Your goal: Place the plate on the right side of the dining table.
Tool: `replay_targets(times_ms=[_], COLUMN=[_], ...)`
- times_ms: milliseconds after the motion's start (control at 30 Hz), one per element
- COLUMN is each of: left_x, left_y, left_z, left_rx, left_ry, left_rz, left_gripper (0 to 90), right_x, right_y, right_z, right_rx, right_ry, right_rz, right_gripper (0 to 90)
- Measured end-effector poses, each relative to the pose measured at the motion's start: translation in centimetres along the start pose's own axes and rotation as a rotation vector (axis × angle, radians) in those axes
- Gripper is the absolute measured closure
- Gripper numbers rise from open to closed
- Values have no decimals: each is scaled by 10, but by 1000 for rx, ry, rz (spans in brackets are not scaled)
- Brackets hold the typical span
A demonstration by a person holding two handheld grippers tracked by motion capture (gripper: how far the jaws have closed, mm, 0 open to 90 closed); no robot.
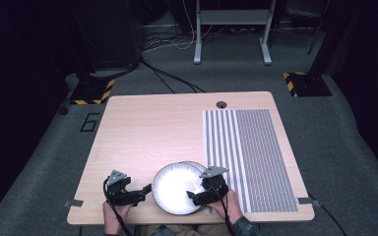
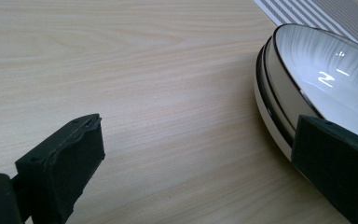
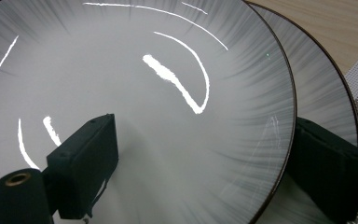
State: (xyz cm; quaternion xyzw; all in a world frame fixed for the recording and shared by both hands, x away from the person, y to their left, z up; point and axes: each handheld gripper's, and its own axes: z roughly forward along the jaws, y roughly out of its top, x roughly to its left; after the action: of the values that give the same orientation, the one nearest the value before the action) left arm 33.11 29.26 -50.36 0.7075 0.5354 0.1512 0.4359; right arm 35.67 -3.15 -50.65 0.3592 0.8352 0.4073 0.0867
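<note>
right gripper, jaws spread astride the top plate's rim above the lower plate; left gripper gaped alongside. pinching only the upper rim seemed wise.

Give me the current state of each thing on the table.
Top plate: stacked on the lower plate, offset, empty.
Lower plate: underneath, rim exposed.
Striped placemat: flat.
Left gripper: open, beside the stack.
Right gripper: open, straddling the top plate's rim.
</note>
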Motion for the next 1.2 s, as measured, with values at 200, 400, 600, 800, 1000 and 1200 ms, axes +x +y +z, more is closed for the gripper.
replay_targets(times_ms=[200,400,600,800,1000,1200], left_x=[-2,-11,-31,-48,-51,-57], left_y=[8,13,13,11,9,6], left_z=[-11,-10,5,14,14,14], left_rx=[-25,-20,34,90,88,70], left_ry=[-8,-97,-148,-121,-105,-57], left_rz=[12,6,41,115,111,80], left_gripper=[31,57,160,434,541,569], right_x=[0,0,1,3,-1,-4], right_y=[0,-1,-1,-2,-1,1], right_z=[0,1,1,1,-3,-6], right_rx=[-4,-9,-12,-12,-14,4], right_ry=[0,2,0,-19,-49,-79], right_rz=[1,18,23,38,62,97], right_gripper=[122,123,124,134,285,443])
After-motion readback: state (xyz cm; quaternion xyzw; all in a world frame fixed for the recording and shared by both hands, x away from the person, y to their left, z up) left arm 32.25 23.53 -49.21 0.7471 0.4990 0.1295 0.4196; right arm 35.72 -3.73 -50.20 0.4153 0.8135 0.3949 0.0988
